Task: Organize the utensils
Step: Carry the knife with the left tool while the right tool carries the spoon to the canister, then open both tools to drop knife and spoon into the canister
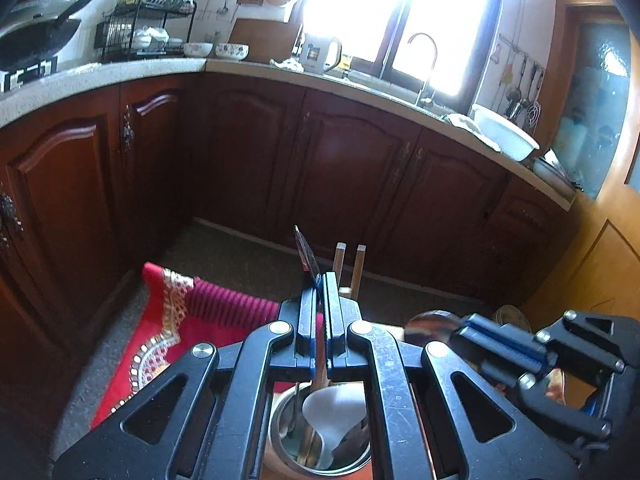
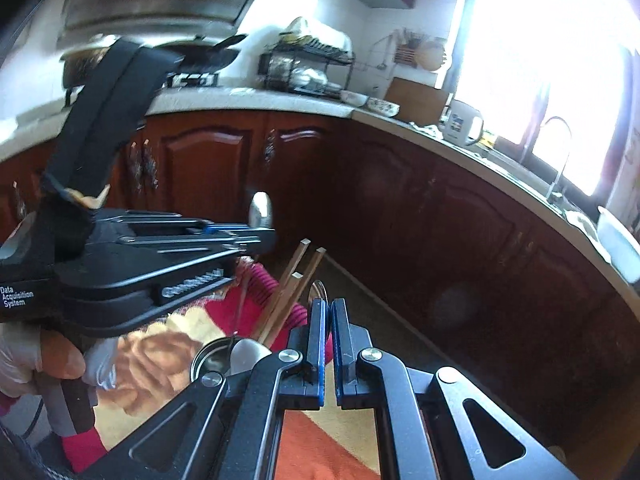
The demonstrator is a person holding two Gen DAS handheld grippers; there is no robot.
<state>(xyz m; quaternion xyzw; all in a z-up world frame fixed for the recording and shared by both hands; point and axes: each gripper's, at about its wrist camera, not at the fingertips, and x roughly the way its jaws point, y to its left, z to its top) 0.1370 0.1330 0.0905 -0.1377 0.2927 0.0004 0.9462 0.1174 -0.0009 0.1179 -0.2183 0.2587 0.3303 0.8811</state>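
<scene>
Spoons clamped in both hand-held grippers, left (image 1: 320, 284) and right (image 2: 329, 306), could clash over the steel holder (image 1: 280, 432).

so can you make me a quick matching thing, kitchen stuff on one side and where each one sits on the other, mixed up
1 pair of wooden chopsticks
2 white plastic basin
3 black wok
4 white jug

a on the gas stove
b on the counter, left of the curved tap in the left wrist view
c standing in the round steel holder
d on the counter, right of the tap

Pairs: 1-c, 2-d, 3-a, 4-b
</scene>
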